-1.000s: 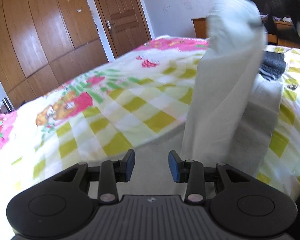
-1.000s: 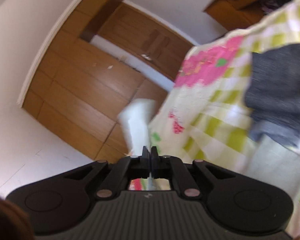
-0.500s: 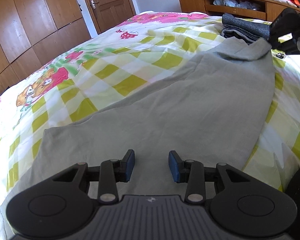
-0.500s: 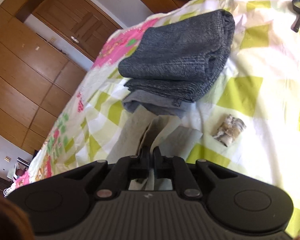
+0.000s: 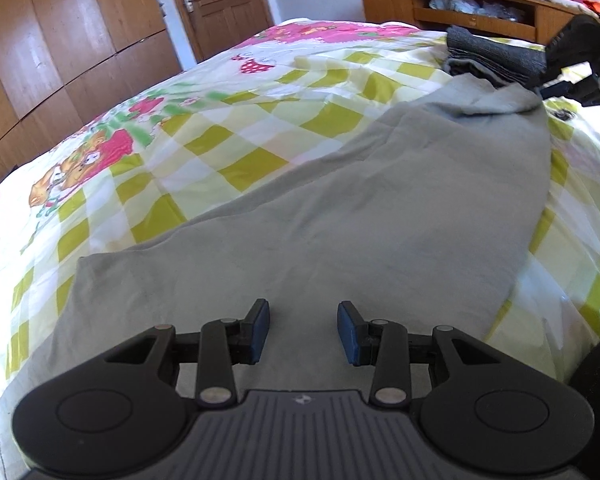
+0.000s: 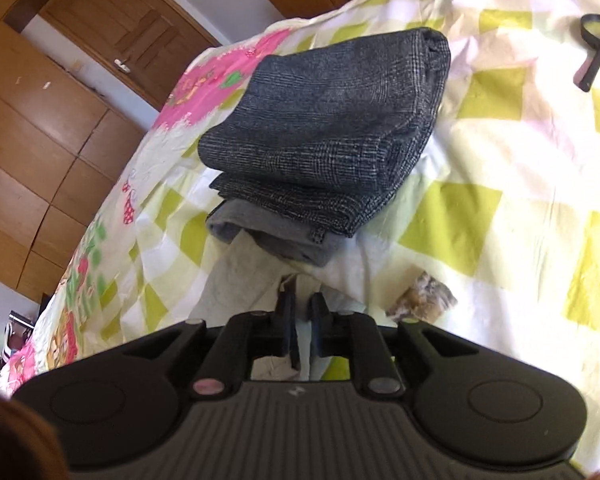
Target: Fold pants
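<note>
Light grey pants (image 5: 380,216) lie spread flat across the checkered bedspread (image 5: 228,128). My left gripper (image 5: 303,330) is open and empty, low over the near part of the pants. My right gripper (image 6: 303,306) sits at the far end of the pants (image 6: 236,276), just in front of the folded clothes. Its jaws have a narrow gap, and grey cloth lies under them. The right gripper also shows in the left wrist view (image 5: 580,60) at the far right, at the raised pants end.
A stack of folded dark grey garments (image 6: 324,132) lies on the bed beyond the pants end. A crumpled wrapper (image 6: 422,298) and a magnifying glass (image 6: 596,44) lie to the right. Wooden wardrobes (image 5: 60,48), a door and a shelf unit (image 5: 480,8) stand behind.
The right gripper brought the lifted pants end down onto the bed near the folded stack, then parted its jaws slightly. The pants now lie flat. The left gripper stayed open.
</note>
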The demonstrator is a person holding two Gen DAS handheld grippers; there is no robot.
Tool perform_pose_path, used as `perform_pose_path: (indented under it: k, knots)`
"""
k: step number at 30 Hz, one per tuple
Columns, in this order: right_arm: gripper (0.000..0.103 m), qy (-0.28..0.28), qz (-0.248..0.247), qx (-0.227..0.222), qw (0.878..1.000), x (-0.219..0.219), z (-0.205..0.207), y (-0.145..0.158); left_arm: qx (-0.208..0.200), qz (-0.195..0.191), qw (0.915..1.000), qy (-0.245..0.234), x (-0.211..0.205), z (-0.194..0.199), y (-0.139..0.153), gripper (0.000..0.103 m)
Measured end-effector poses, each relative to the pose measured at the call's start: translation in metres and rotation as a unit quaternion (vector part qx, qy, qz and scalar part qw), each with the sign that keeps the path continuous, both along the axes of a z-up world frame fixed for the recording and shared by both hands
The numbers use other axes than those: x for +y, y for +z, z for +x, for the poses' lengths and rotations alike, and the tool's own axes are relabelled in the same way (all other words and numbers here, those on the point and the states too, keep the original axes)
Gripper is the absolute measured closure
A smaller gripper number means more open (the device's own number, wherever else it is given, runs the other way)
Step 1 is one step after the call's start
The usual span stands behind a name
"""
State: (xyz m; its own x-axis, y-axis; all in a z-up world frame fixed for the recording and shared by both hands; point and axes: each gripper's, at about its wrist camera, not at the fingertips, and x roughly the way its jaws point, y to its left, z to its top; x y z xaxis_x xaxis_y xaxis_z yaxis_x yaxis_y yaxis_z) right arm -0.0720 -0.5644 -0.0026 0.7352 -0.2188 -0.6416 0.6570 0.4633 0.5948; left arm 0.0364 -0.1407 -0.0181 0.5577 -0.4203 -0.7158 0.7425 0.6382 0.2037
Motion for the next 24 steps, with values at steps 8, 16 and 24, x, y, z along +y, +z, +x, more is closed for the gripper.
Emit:
perform_pose_path:
  k: [8,16,24]
  knots:
    - [0.077,0.072,-0.175,0.104,0.976,0.037,0.014,0.025,-0.012,-0.013,0.9998,-0.005,0.005,0.002,0.01,0.052]
    - [0.066,0.259,-0.387,0.151,0.872,0.122,0.033,0.028,-0.011,-0.032,0.9994,-0.008,0.01,0.003,0.01,0.052]
    - [0.099,0.337,-0.433,0.223,0.806,0.118,0.084,-0.006,-0.011,-0.041,0.9991,-0.001,0.011,0.012,0.013,0.052]
